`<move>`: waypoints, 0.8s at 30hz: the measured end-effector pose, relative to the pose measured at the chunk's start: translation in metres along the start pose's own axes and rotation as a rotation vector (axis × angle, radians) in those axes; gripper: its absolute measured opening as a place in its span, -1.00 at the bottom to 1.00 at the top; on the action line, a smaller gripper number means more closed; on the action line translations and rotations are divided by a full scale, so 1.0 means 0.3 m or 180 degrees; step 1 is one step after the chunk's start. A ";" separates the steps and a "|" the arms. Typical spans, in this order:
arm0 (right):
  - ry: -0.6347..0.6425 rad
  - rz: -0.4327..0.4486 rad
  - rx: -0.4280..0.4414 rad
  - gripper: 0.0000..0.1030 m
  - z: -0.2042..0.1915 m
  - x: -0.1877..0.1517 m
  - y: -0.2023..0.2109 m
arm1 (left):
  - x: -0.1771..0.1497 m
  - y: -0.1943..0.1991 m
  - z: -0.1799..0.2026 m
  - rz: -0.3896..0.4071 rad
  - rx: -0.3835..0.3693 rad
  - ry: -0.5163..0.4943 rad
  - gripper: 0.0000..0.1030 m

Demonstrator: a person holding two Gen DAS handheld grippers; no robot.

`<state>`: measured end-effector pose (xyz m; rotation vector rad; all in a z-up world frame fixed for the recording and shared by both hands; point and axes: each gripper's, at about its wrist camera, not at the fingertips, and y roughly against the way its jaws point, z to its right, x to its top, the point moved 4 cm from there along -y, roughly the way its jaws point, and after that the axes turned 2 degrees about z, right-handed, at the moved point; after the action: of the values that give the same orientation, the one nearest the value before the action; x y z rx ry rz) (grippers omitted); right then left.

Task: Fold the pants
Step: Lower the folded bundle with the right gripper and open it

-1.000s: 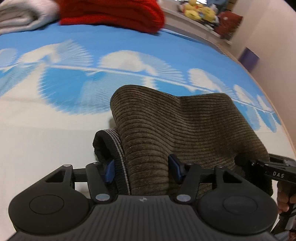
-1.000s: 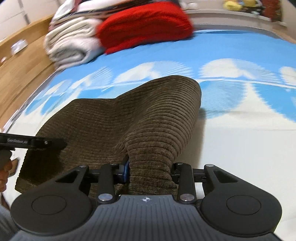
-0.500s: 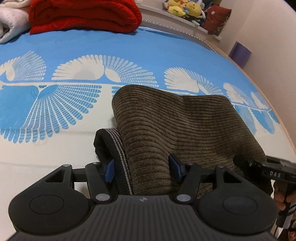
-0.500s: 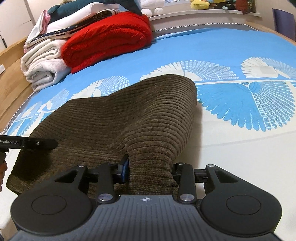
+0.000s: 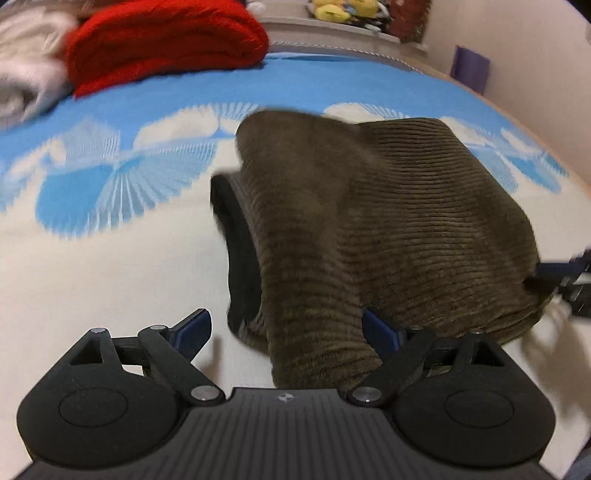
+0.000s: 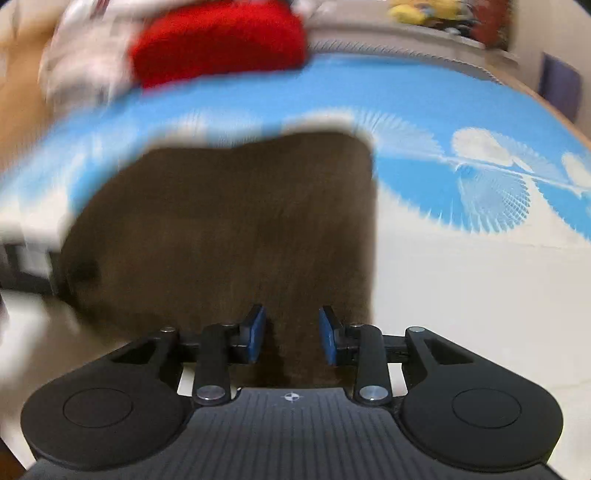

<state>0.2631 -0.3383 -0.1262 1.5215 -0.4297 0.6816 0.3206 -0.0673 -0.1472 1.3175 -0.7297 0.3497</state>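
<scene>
The brown corduroy pants (image 5: pixel 388 221) lie folded in a bundle on the bed, with the dark striped waistband (image 5: pixel 236 258) showing at their left edge. My left gripper (image 5: pixel 288 328) is open, its jaws spread wide; the near fold of the pants lies between them, off the left pad. In the right wrist view, which is blurred, the pants (image 6: pixel 229 229) lie flat on the sheet. My right gripper (image 6: pixel 291 332) is open, with the blue pads apart over the near edge of the pants. The right gripper's tip shows at the left wrist view's right edge (image 5: pixel 565 273).
The blue and white patterned bedsheet (image 5: pixel 110 206) covers the bed. A folded red blanket (image 5: pixel 166 40) and pale folded blankets (image 5: pixel 22 81) sit at the far side. Plush toys (image 5: pixel 343 11) stand on a ledge behind. A wall and a purple object (image 5: pixel 472 72) are at the right.
Both grippers have opened and let go of the pants. The raised fold has dropped onto the bundle. Both cameras are moving, and the right view has blurred.
</scene>
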 end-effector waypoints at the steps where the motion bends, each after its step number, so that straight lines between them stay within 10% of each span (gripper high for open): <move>1: 0.0084 0.0071 -0.0035 -0.35 -0.011 -0.017 0.002 | -0.018 -0.001 -0.013 0.0031 -0.0043 0.0068 0.81; 13: -0.0301 0.0854 -0.0300 -0.34 0.077 0.201 0.012 | 0.307 0.027 -0.047 0.0428 0.0323 0.0075 0.78; 20: -0.0306 0.0259 -0.0401 -0.31 0.108 0.231 -0.295 | 0.324 -0.179 -0.123 0.0300 0.0443 0.0310 1.00; 24: -0.0120 0.0343 -0.0386 -0.26 0.082 0.225 -0.184 | 0.273 -0.097 -0.150 0.0201 0.0285 0.0495 1.00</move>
<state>0.3530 -0.3488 -0.1235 1.4057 -0.5751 0.6991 0.4115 -0.0450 -0.1182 1.3371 -0.6315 0.5348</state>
